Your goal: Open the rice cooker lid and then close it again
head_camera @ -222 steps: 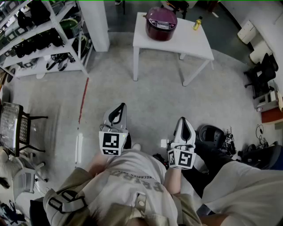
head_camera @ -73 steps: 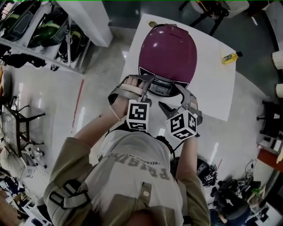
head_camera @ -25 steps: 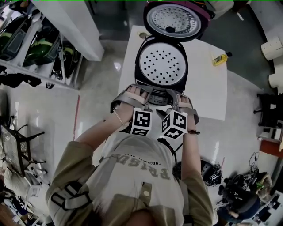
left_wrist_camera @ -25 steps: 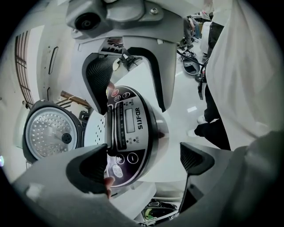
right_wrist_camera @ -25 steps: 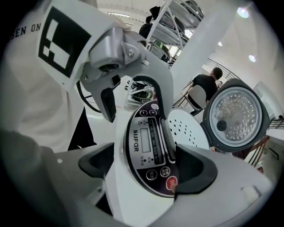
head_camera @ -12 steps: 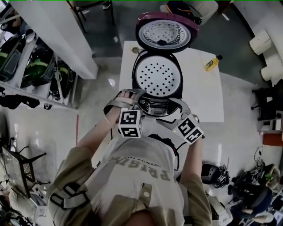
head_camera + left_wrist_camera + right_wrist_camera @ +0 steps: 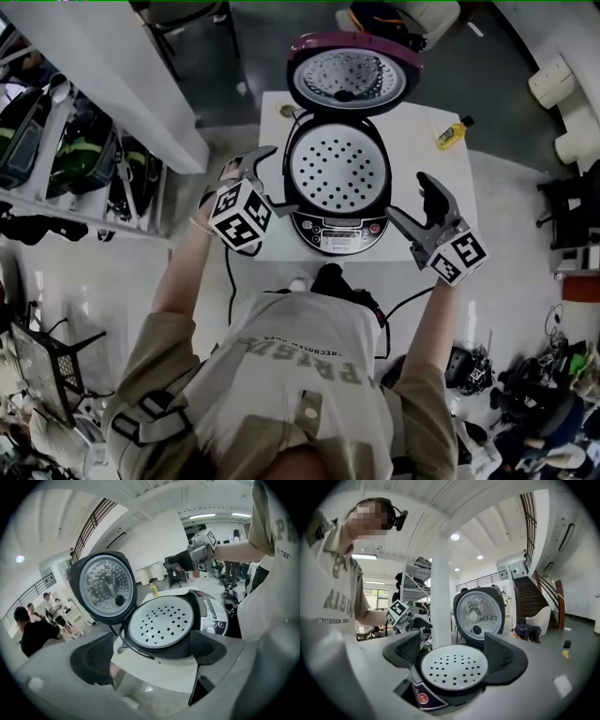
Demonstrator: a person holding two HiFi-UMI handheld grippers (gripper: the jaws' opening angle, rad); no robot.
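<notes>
The rice cooker (image 7: 339,202) sits on the white bench (image 7: 441,202), lid (image 7: 352,75) standing open at 12 o'clock, control panel (image 7: 339,228) at 6 with print too small to read. The left claw (image 7: 151,652) at its 9 o'clock and right claw (image 7: 452,651) at 3 both gape, gripping nothing

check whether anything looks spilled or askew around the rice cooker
Nothing stands out. The rice cooker sits square on the white table, its lid standing fully open and the perforated tray seated level inside. No spill shows.
</notes>
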